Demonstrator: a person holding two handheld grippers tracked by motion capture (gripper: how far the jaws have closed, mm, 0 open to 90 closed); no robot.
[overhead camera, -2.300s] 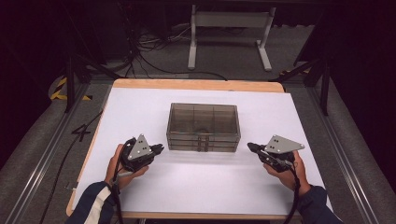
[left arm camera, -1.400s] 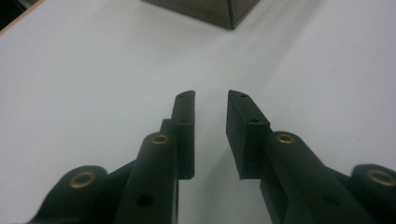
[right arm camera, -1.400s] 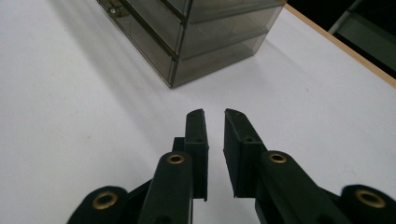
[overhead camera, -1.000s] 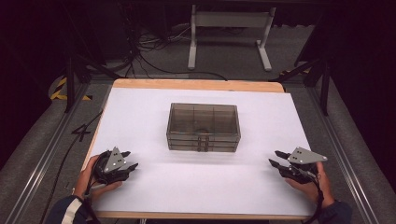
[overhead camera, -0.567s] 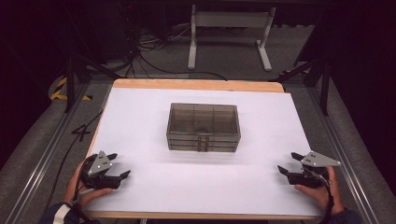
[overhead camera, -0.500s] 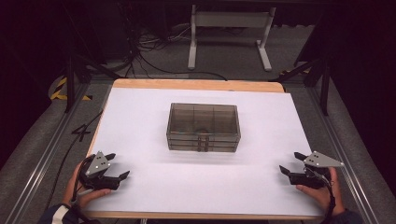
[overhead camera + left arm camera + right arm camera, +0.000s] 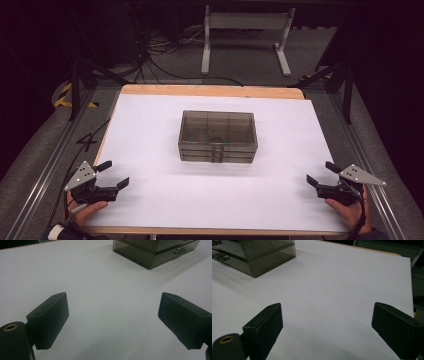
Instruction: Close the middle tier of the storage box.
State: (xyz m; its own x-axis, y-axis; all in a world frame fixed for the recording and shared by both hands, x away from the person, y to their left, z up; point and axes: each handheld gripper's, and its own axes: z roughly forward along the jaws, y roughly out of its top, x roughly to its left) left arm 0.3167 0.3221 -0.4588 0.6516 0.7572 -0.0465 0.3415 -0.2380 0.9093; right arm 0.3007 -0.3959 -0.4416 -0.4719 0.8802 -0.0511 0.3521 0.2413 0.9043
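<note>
A smoky see-through box (image 7: pixel 218 136) sits on the white table (image 7: pixel 280 200), about midway across it and a little toward the far edge. Its lid is down, and two small dark latches show on its near long side. Inner walls split it into compartments; a faint round shape shows through the lid near the middle, too dim to name.

The left gripper (image 7: pixel 114 175) rests low at the table's near left corner, held in a hand (image 7: pixel 85 210) that comes up from the bottom edge. Its jaws have just been opening and now stand spread wide, with only bare table between them. It points across the table toward the right. In the left gripper view (image 7: pixel 113 320) the box lies far off at the upper right, well apart from the jaws.

The right gripper (image 7: pixel 321 173) sits at the near right corner in the other hand (image 7: pixel 350 215), the grey plate on top of it reaching out past the table's edge. Its jaws have likewise just been opening and stand wide, nothing between them. In the right gripper view (image 7: pixel 327 325) the box shows at the upper left, well apart.

The box stands between the two grippers, farther from the person than either, and touches neither
</note>
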